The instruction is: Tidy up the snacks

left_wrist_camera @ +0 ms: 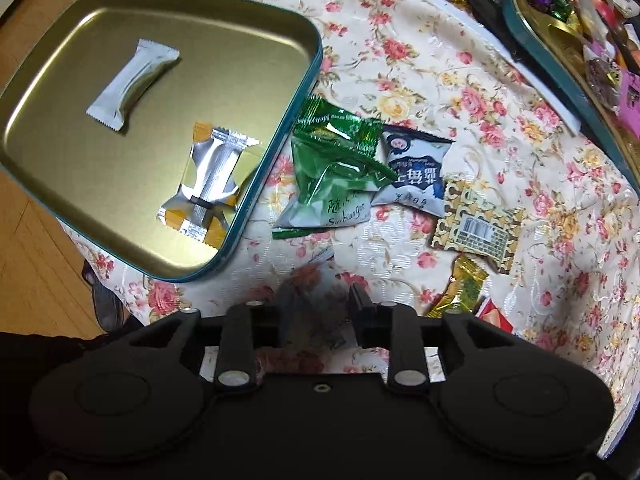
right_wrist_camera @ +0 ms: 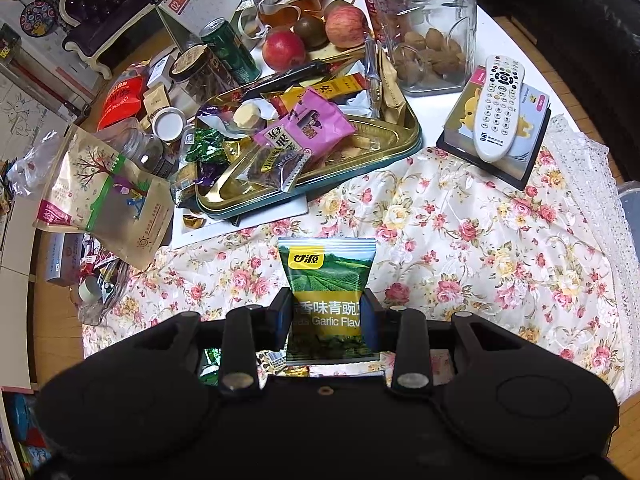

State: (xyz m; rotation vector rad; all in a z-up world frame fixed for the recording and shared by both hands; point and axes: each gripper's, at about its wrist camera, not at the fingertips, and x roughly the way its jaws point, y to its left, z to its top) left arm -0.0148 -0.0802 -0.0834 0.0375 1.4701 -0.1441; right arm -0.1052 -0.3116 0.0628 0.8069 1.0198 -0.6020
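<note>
In the left wrist view a gold tin lid with a teal rim lies at the left and holds a white packet and a silver-and-yellow packet. Loose on the floral cloth lie a green packet, a blue-and-white packet, a brown patterned packet and a gold candy. My left gripper is shut on a clear-wrapped dark snack above the cloth. My right gripper is shut on a green garlic pea packet, held upright.
A second gold tin, piled with snacks, sits on a white board. Beyond it are a glass jar of walnuts, apples, a green can, a remote on a notebook, and a paper bag at left.
</note>
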